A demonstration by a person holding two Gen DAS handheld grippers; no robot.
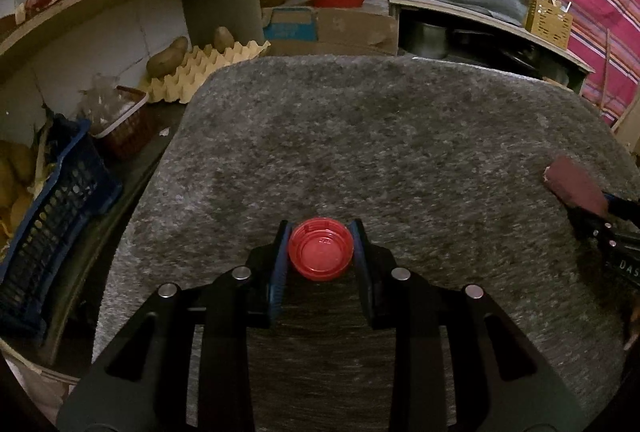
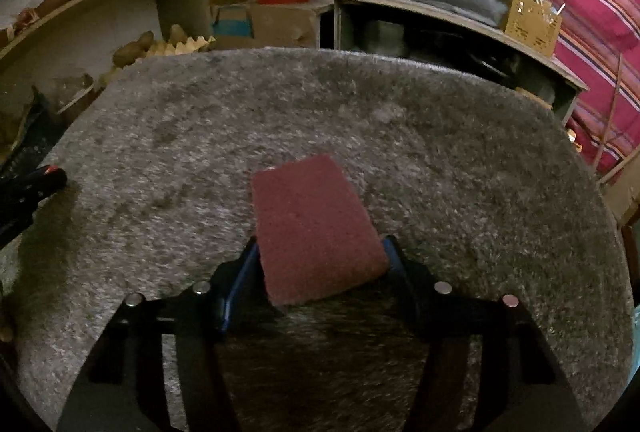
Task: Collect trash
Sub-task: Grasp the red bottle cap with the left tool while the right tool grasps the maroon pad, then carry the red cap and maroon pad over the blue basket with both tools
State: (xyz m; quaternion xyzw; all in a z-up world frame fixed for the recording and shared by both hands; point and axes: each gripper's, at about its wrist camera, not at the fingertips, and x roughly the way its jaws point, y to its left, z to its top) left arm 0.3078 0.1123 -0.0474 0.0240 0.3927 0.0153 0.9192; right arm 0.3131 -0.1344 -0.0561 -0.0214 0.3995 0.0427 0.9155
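With our left hand-held gripper (image 1: 320, 248) pinching the red cap (image 1: 321, 249) and our right hand-held gripper (image 2: 318, 260) pinching the maroon pad (image 2: 316, 228), we should lift both steadily off the grey rug (image 1: 400, 152).

You are looking at a round red bottle cap (image 1: 321, 249) sitting hollow side up between blue pads, and a flat maroon scouring pad (image 2: 316, 232) tilting upward over grey carpet (image 2: 460, 160).

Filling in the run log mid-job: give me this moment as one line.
left gripper: jaws shut on red bottle cap | right gripper: jaws on maroon scouring pad | surface: grey rug
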